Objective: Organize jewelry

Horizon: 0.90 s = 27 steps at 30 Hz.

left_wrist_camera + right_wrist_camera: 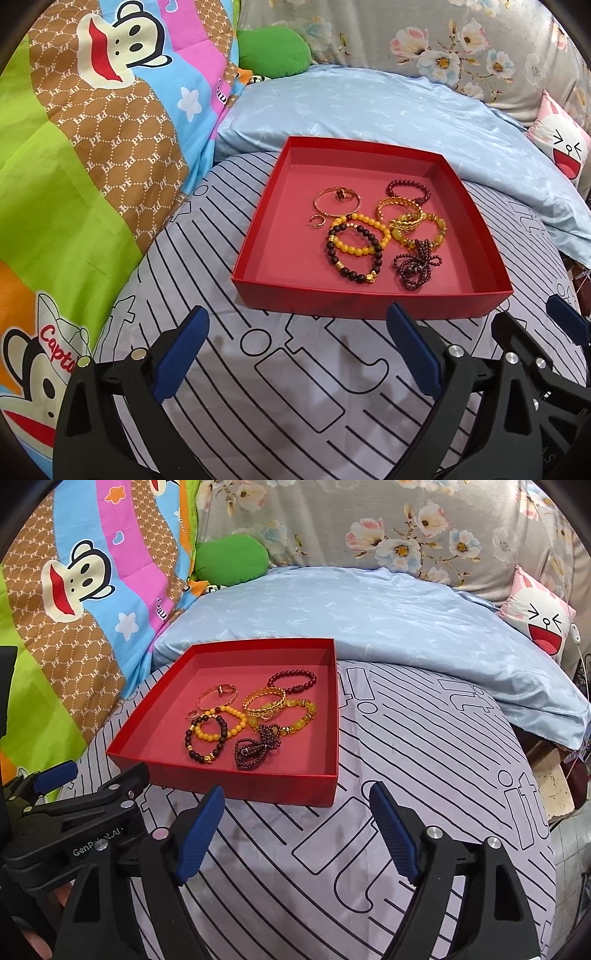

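Bedsheet: jewelry beyond tools (boxed).

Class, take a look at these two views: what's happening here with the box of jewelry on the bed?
A person holds a two-finger gripper in each hand over a striped bedsheet. The left gripper and right gripper are both open and hold nothing, short of the red box. All the jewelry lies loose inside it: a yellow bead bracelet overlapping a dark bead bracelet, a gold bangle, a gold chain bracelet and others. No piece is being handled.
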Tool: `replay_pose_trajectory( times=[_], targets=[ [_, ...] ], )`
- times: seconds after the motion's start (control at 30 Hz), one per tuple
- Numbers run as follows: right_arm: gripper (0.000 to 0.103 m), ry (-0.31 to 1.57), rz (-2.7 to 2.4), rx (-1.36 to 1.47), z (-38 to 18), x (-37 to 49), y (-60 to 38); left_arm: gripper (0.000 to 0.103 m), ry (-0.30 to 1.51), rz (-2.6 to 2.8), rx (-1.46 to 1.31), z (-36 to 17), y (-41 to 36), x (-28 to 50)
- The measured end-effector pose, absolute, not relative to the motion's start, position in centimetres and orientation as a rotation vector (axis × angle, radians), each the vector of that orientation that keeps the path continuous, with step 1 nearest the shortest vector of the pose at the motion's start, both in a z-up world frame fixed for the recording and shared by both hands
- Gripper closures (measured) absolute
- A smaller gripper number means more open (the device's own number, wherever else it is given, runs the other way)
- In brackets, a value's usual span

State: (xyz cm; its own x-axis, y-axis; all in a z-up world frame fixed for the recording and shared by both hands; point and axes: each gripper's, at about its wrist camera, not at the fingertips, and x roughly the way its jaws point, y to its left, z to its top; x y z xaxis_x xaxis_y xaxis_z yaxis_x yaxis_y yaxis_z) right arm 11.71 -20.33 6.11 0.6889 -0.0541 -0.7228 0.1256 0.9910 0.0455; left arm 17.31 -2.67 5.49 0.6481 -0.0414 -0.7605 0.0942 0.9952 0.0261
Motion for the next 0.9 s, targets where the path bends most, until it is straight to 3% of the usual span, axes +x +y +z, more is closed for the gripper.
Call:
replay_pose_trajectory(
  times=[0.1,0.9],
  targets=[
    [0.019,0.805,-0.106,0.092,6.13,11.52,-20.33,0.009,0.869,-0.071,0.069,5.35,-2.49,17.21],
    [0.018,0.812,-0.092,0.088,5.86,11.25,-20.00,0.008,0.884,-0.039,0.055,4.97,-1.92,16.97]
  ],
)
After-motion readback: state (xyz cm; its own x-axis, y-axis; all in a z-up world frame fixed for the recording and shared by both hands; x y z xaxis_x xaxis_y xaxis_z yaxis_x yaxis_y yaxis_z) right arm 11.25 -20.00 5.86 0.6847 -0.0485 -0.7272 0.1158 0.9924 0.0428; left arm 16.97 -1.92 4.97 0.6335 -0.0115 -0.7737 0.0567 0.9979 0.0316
